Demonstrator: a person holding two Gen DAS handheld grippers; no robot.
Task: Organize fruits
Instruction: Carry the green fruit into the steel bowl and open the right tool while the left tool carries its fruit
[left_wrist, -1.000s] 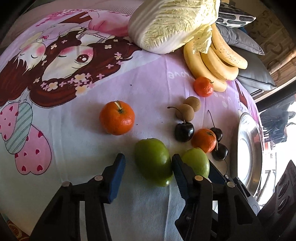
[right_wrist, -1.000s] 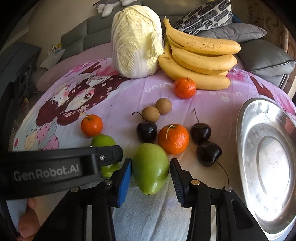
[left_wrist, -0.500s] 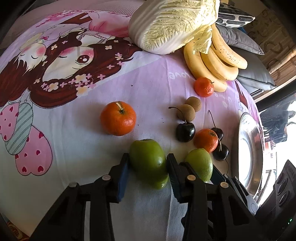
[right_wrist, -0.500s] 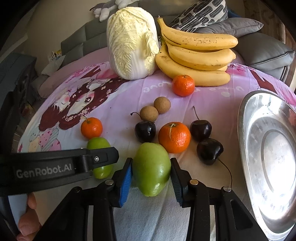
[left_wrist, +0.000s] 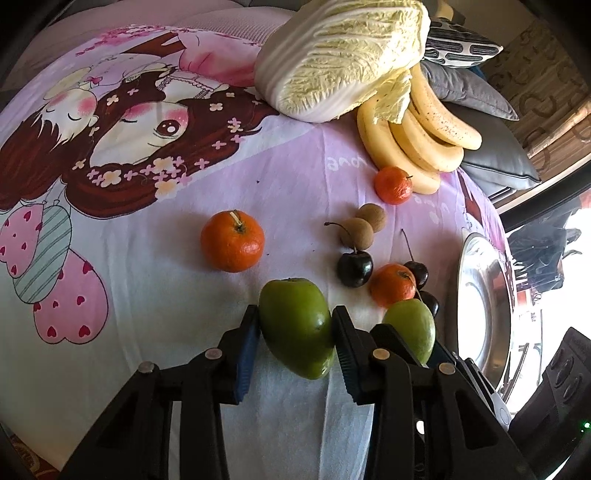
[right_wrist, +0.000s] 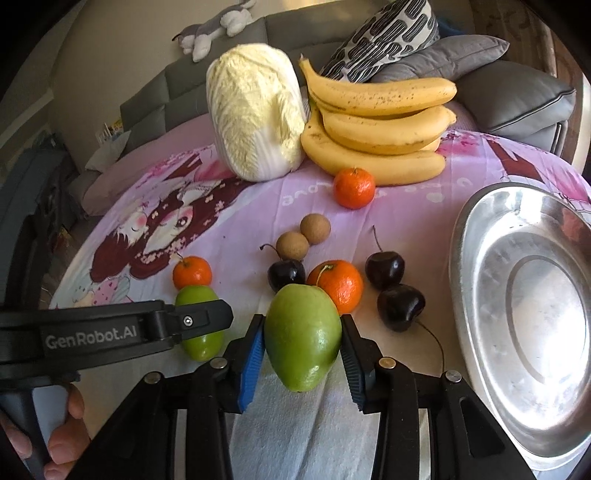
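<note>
The left gripper has just closed its jaws on a green fruit, both blue pads pressing its sides near the front edge of the cartoon-print cloth. The right gripper is clamped on a second green fruit just beside the first, towards the right edge, where a steel tray sits. Behind the grippers, mid-cloth, lie a tangerine touching the second green fruit in the right wrist view, three dark cherries and two brown longans. Another tangerine lies towards the left, and a third lies at the far edge against the bananas, beside a cabbage. Part of a hand grips the left gripper's handle.
</note>
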